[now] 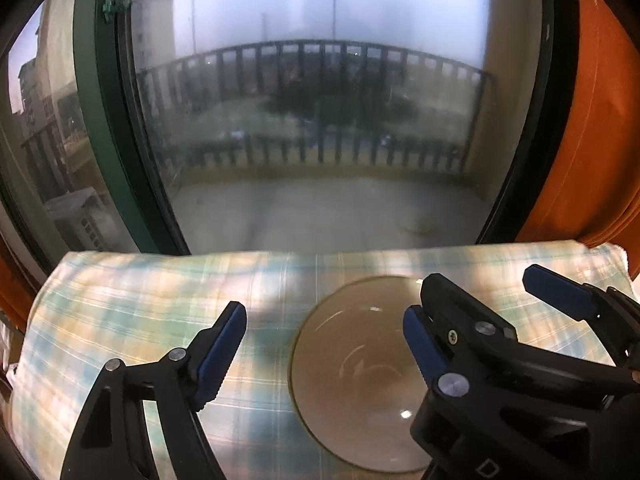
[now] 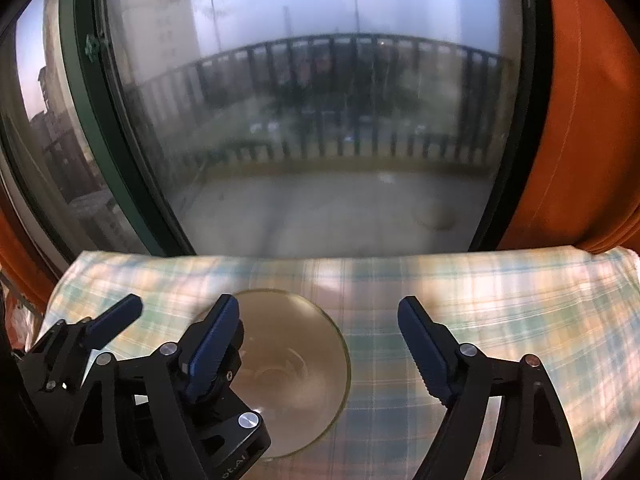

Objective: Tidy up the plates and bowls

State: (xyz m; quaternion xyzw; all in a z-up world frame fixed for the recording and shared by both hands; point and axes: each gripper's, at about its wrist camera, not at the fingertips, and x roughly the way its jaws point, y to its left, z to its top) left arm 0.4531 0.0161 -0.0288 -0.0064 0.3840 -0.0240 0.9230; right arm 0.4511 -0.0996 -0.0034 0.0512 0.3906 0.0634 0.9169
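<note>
One glass bowl (image 1: 356, 372) sits on the plaid-clothed bench (image 1: 140, 292), between two spread, empty tools. The left hand-held gripper (image 1: 324, 344) straddles the bowl's left rim. The right hand-held gripper (image 2: 318, 344) straddles its right rim; only this view shows bare cloth rightward.

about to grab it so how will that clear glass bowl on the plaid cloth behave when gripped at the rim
The glass bowl looks rigid and probably fragile, so clamp gently. Its glossy surface shows glints, so the rim may slip between the pads. It sits on a soft plaid cloth, which may drag with it if pushed.
</note>
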